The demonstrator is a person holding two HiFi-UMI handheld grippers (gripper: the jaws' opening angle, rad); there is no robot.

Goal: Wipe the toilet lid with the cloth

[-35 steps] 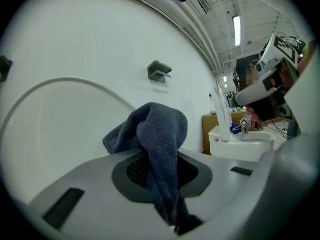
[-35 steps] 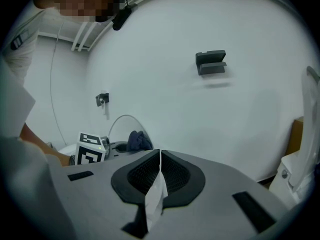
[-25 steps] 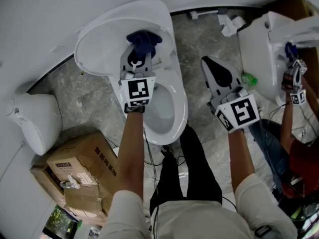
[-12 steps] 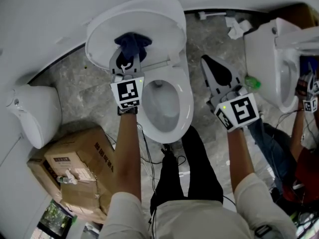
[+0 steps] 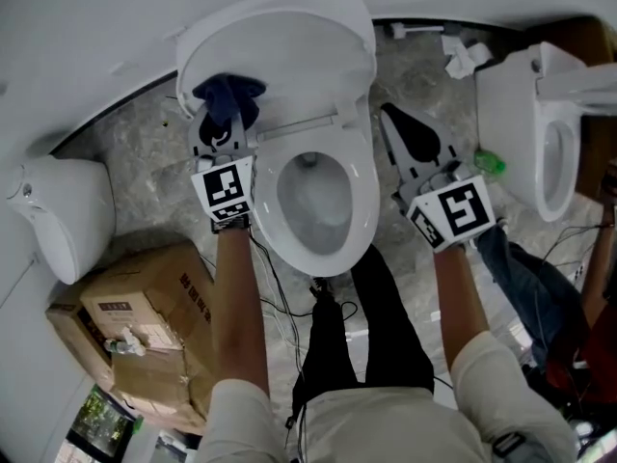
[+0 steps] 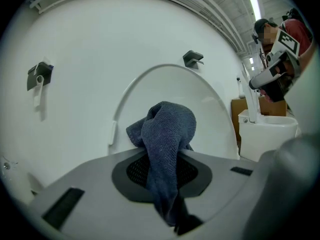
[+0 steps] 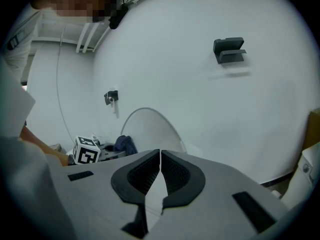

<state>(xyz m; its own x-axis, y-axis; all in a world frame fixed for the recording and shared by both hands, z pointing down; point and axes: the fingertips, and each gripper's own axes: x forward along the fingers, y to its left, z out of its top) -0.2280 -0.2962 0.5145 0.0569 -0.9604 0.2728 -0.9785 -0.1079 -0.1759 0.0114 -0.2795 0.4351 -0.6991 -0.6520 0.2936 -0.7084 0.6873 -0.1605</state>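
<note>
The white toilet lid [image 5: 289, 27] stands raised behind the open bowl [image 5: 313, 196]. My left gripper [image 5: 222, 119] is shut on a dark blue cloth [image 5: 228, 93], which lies bunched against the lid's lower left part. In the left gripper view the cloth [image 6: 167, 139] hangs from between the pads, with the lid [image 6: 200, 99] close behind it. My right gripper [image 5: 388, 114] is shut and empty, held over the floor to the right of the bowl. The right gripper view shows its jaws [image 7: 160, 156] together, with the lid [image 7: 150, 126] and the cloth [image 7: 125, 144] off to the left.
A second toilet [image 5: 535, 123] stands at the right, with a green object [image 5: 487, 162] at its foot and crumpled paper [image 5: 465, 56] behind. A cardboard box [image 5: 145, 316] and a white fixture [image 5: 63, 225] sit at the left. Cables lie on the floor by my legs.
My left gripper has slid the cloth leftward across the lid, from its right part to its lower left. The right gripper has shifted a little and stays shut.
</note>
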